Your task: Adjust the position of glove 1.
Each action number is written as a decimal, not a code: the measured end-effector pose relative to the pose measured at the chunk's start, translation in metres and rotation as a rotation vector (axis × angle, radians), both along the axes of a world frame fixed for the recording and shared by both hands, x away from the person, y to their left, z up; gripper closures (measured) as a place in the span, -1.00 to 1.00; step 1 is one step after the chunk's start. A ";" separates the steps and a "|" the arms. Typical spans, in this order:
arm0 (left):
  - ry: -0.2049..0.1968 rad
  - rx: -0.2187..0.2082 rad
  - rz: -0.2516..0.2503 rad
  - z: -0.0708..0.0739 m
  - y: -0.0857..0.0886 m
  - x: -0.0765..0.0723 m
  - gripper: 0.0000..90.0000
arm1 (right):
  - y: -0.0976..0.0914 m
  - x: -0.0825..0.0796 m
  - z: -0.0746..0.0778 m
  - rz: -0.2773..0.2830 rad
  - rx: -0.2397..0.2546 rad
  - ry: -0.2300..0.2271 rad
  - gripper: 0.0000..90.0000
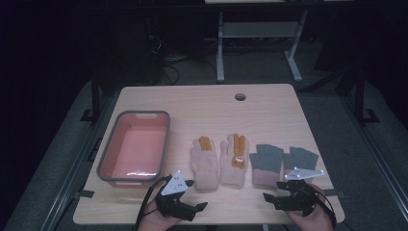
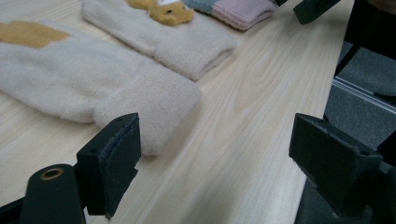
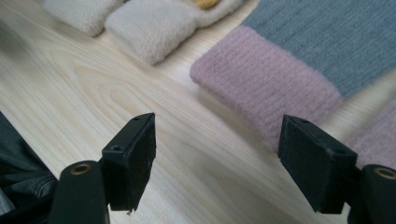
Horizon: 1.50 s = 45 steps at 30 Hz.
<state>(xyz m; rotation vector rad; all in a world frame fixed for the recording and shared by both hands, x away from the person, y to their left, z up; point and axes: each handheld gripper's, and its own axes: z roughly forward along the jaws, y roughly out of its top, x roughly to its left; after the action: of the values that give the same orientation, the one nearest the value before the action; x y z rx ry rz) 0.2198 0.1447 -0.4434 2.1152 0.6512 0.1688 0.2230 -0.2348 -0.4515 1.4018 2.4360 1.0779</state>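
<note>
Black foam jaws, both pairs spread, empty. Left gripper [image 1: 196, 195] near cream glove [image 1: 202, 163] cuff; right gripper [image 1: 270, 198] near grey-pink glove [image 1: 266, 164] cuff, likely poised for cuff-first pickup. Four gloves in a row, cuffs toward person. Pink bin [image 1: 105, 162] alongside on table [image 1: 269, 113], probably their destination.

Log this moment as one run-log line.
left gripper: open, empty | right gripper: open, empty | cream gloves, grey-pink gloves: flat on table | pink bin: empty
</note>
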 end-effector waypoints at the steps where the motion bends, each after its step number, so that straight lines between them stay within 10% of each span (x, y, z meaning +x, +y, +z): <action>1: 0.000 0.001 0.001 0.000 0.000 0.001 -0.63 | 0.000 0.000 0.000 0.000 0.000 0.000 -0.39; 45: -0.010 -0.004 0.025 0.002 0.006 0.002 -0.63 | 0.051 0.053 0.054 0.142 -0.085 -0.024 -0.39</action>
<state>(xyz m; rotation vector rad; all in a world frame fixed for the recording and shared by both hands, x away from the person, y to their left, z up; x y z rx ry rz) 0.2219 0.1509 -0.4419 2.1024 0.6714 0.1913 0.2755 -0.1835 -0.3977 1.1994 2.5645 0.9994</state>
